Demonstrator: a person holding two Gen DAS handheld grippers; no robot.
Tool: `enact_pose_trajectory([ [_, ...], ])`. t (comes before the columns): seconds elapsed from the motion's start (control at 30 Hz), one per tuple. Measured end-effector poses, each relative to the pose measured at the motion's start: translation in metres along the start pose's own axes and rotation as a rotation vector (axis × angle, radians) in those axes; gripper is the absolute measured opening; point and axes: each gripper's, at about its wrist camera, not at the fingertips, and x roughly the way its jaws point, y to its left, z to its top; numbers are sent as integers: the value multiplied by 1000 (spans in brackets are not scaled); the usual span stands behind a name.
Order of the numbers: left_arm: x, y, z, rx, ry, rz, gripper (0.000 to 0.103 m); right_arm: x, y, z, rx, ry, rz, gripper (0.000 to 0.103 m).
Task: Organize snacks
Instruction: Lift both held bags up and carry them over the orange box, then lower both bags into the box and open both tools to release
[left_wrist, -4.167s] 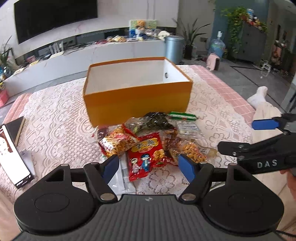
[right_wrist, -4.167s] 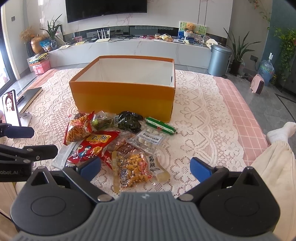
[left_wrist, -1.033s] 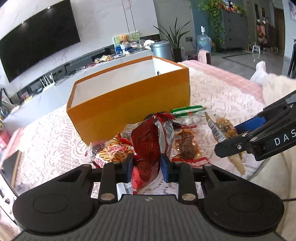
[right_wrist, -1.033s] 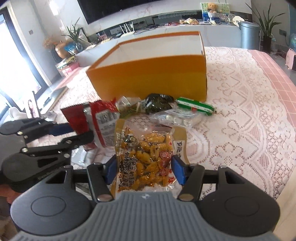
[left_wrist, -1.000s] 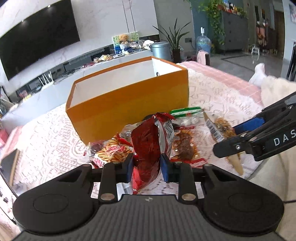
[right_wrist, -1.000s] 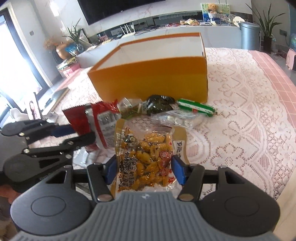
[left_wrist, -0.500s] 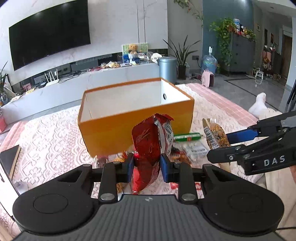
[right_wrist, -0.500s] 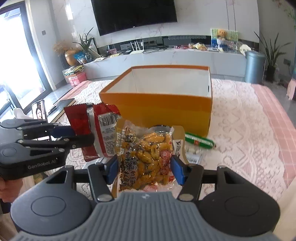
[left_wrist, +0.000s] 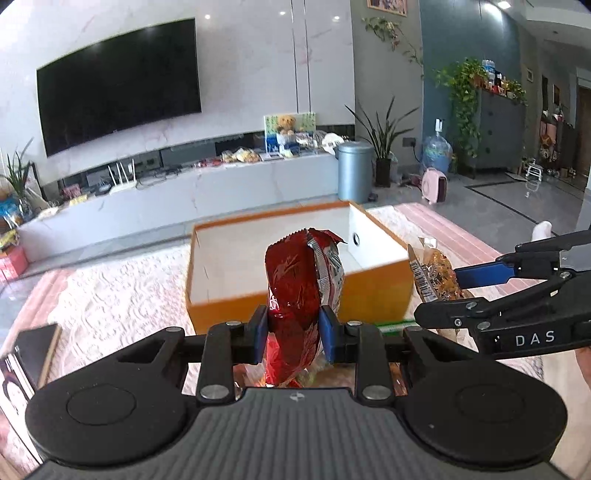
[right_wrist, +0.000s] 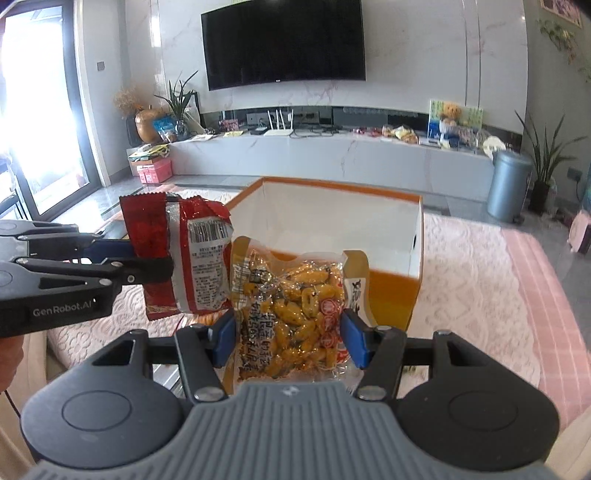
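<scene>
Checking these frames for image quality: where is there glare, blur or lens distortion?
Right wrist view: window at left blown out white, TV edges bowed. Left wrist view: lace tablecloth smeared, orange box rim soft, red packet sharp.

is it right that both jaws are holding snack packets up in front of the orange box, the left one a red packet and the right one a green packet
Not quite. The right gripper holds a clear packet of yellow-orange snacks, not a green one, as the right wrist view shows. The rest stands: the left gripper holds the red packet, both raised before the orange box.
</scene>
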Motion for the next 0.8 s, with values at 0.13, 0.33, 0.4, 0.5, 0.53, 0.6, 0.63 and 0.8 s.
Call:
enact_pose_trajectory([
  [0.13, 6, 4, 13, -6, -27, 26, 32, 9, -1, 18, -22, -32, 0, 57],
  [0.33, 16, 7, 33, -3, -68, 71, 31, 34, -6, 47, -35, -47, 1, 57],
  [0.4, 20, 7, 40, 4, -73, 97, 31, 42, -8, 56, -43, -55, 2, 57],
  [0.5, 32, 11, 53, 0, -80, 120, 31, 58, -11, 72, -44, -58, 10, 57],
  [0.53, 37, 13, 55, -11, -77, 118, 31, 65, -12, 77, -44, -56, 14, 57],
  [0.6, 48, 21, 59, -33, -60, 114, 31, 79, -13, 86, -63, -50, 14, 57],
  [0.63, 54, 24, 61, -44, -45, 116, 31, 86, -13, 88, -70, -46, 12, 57],
  [0.8, 89, 50, 61, -144, 74, 72, 31, 126, -17, 92, -91, 17, -6, 57],
])
